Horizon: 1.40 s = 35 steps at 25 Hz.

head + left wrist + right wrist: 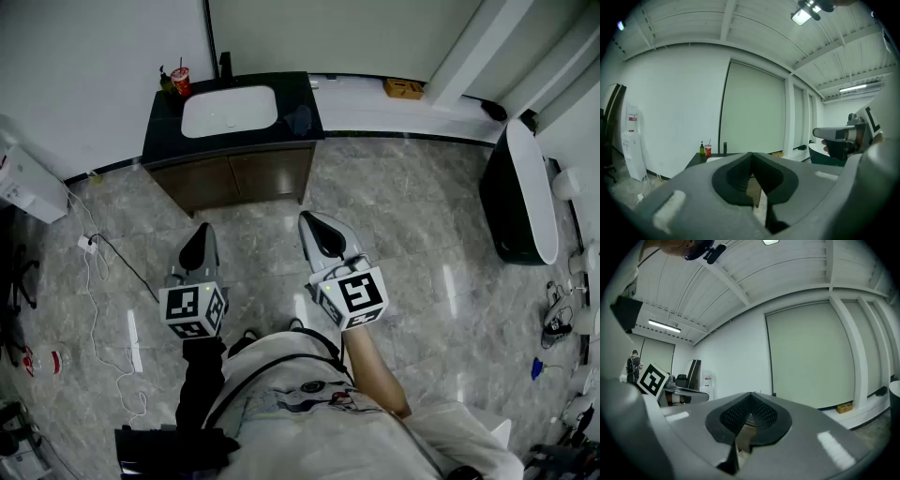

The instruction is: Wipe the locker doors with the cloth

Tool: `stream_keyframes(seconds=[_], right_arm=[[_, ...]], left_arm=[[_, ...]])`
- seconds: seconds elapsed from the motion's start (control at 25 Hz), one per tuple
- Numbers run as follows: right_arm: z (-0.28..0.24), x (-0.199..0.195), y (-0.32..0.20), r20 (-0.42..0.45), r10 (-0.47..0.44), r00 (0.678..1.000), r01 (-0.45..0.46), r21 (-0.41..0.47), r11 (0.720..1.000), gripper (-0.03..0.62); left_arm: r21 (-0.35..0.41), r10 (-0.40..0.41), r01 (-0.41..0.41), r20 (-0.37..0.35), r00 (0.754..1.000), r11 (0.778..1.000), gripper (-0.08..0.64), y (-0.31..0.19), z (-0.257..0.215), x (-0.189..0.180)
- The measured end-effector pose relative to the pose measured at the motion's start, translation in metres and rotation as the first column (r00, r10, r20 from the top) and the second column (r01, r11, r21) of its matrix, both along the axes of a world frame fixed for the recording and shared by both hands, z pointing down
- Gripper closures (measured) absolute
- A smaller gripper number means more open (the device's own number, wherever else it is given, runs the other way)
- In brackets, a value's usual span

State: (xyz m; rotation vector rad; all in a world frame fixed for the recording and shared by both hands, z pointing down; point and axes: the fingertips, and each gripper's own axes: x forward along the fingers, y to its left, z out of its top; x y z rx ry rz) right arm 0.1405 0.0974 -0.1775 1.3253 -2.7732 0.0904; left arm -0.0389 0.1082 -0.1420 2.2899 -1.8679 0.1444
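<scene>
Item: L tongs [199, 234] & R tongs [311, 225], both pinched closed, gripping nothing, hovering over floor [422, 216]. Prob. cloth: dark bundle [298, 120] is lying at worktop [164, 131] right end, ahead of R tongs, so R is nearer. The cabinet doors [239, 176] are facing both, well apart.

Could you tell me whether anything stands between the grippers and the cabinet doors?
Nothing visible does: only floor lies between the left gripper, the right gripper and the cabinet doors. Both grippers are shut and empty, and no cloth is in view.
</scene>
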Motion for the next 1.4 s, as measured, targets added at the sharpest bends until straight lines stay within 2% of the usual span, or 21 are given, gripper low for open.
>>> stream_keyframes(seconds=[0.44,0.8,1.4], right_arm=[[0.003,0.011,-0.005,0.009,-0.002,1.0,0.002,-0.001,1.0,0.591],[0.009,0.018,-0.004,0.018,-0.032,0.999,0.032,0.0,0.999,0.589],[0.037,0.085,-0.01,0.034,-0.042,0.999,0.044,-0.061,0.997,0.588]], left_arm=[[-0.005,0.012,-0.012,0.009,1.0,1.0,0.561,-0.006,0.002,0.015],[-0.018,-0.01,0.01,0.022,1.0,1.0,0.561,-0.003,0.005,0.025],[-0.035,-0.049,0.051,0.057,0.997,0.998,0.561,-0.014,0.012,0.059]])
